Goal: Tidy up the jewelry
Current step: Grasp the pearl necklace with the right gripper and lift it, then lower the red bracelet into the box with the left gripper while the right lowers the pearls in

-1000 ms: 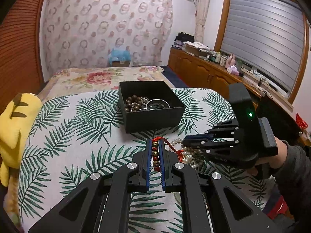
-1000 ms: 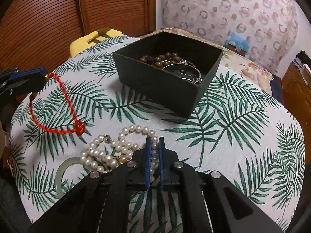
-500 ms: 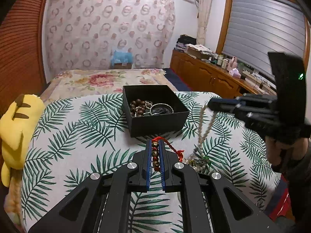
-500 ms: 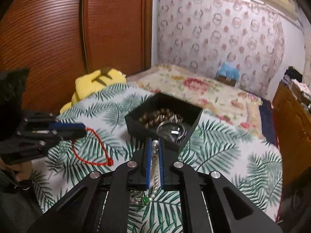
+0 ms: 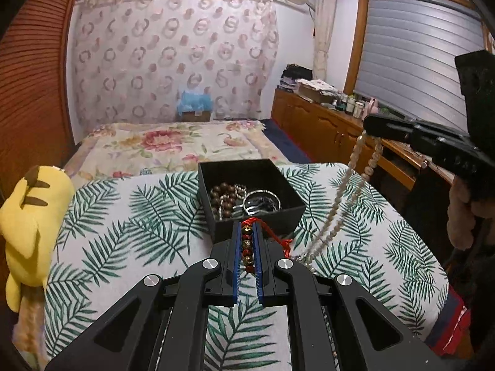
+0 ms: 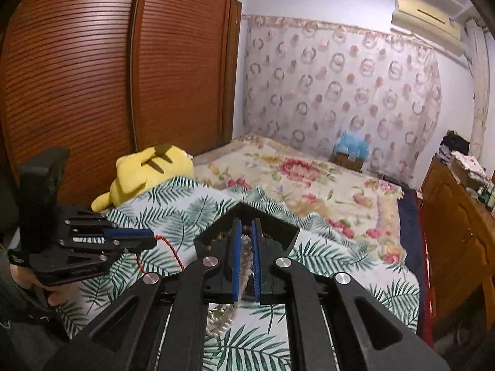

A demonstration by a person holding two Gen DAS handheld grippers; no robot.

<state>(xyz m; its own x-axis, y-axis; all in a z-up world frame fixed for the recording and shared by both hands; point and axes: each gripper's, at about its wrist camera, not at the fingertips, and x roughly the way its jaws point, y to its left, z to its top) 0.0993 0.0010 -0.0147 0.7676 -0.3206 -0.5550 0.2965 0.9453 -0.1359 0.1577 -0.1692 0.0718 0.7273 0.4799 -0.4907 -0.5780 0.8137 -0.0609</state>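
A black open box (image 5: 256, 196) on the palm-leaf cloth holds brown beads and a metal bangle. My left gripper (image 5: 247, 228) is shut on a red cord bracelet with gold beads (image 5: 247, 244), held just in front of the box. My right gripper (image 5: 369, 128) is raised at the right, shut on a pearl necklace (image 5: 340, 198) that hangs down to the cloth. In the right wrist view, the right gripper (image 6: 246, 232) pinches pearls (image 6: 246, 253) above the box (image 6: 278, 232); the left gripper (image 6: 148, 238) trails the red cord (image 6: 168, 247).
A yellow plush toy (image 5: 31, 219) lies at the table's left edge. A bed with a floral cover (image 5: 173, 145) stands behind the table. Wooden cabinets (image 5: 324, 130) run along the right wall. Slatted wooden doors (image 6: 92, 77) stand at the left.
My right gripper has risen from the cloth with the pearl necklace, which now hangs in a long strand. My left gripper has moved closer to the box with the red bracelet.
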